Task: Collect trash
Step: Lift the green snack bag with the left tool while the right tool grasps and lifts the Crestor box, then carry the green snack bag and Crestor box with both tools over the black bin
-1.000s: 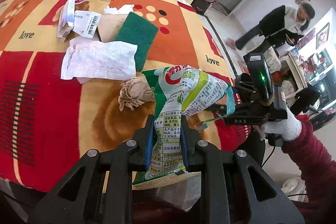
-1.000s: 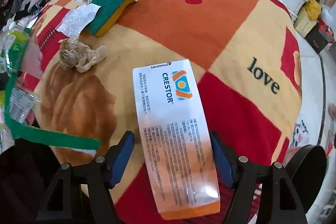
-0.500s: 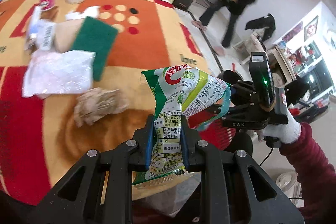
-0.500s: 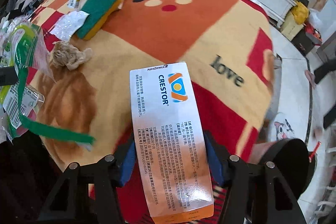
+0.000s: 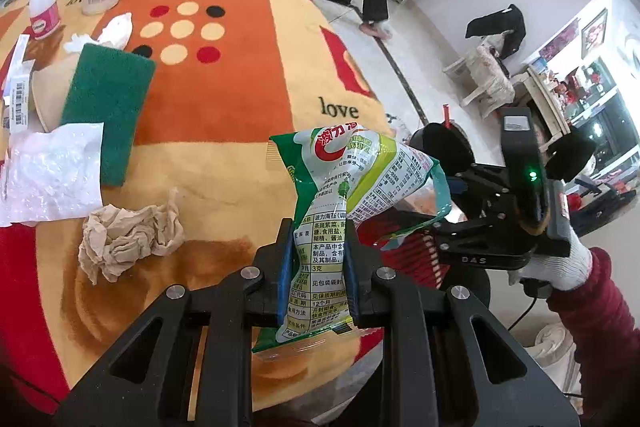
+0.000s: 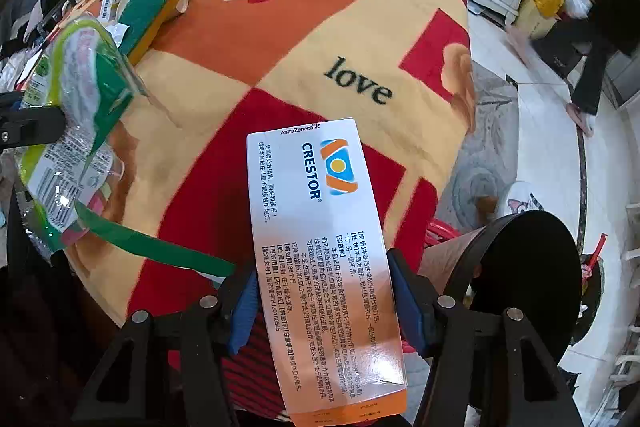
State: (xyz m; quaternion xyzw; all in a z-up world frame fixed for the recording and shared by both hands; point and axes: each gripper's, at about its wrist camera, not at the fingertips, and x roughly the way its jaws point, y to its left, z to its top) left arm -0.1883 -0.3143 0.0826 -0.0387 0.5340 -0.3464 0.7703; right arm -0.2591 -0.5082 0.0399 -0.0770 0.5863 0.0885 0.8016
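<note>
The left gripper is clamping narrowly on a green and white snack wrapper, its blue pads pinching the printed lower half while the puffed top is standing up above the near right part of the table. A second ago the wrapper was sitting the same way between the pads; what is changing is the backdrop, as the crumpled brown tissue is now lying to the left of the gripper instead of straight ahead, and the table's right edge and floor are coming into view.

The right gripper is holding a white and orange Crestor box lengthwise, pads pressing its long sides. A second ago the pads were standing clear of the box; they are now tight against it. The box is hanging over the near right corner of the table, beside a black bin on the floor, which is showing much more than before.

Farther left on the blanket-covered table are lying a green sponge, a clear plastic bag and a small pink-labelled bottle.
</note>
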